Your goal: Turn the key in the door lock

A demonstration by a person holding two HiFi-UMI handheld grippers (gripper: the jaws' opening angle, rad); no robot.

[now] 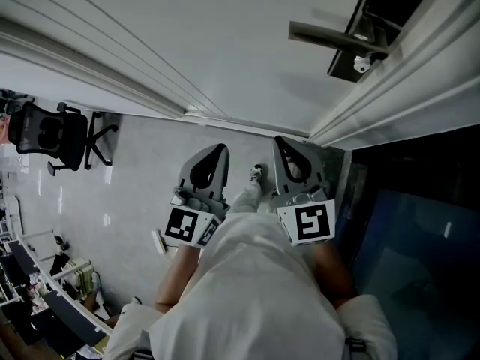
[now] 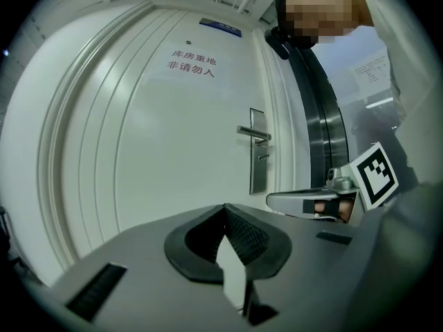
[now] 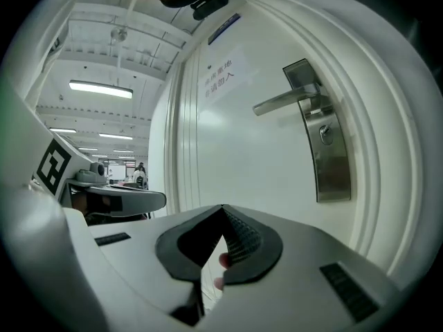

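One lock point(image 3: 325, 135), far, up and right of the jaws

Set in the plate point(image 3: 331, 175) under the handle point(image 3: 284, 101) at the door's point(image 3: 263, 171) right edge, keyhole facing out; key not made out. Nearer to the right gripper point(image 3: 223, 211), held level, jaws together on nothing seen; left gripper point(image 2: 225, 209) just left, likewise closed and empty.

Grey floor point(image 1: 142, 171); black office chair point(image 1: 52, 135)
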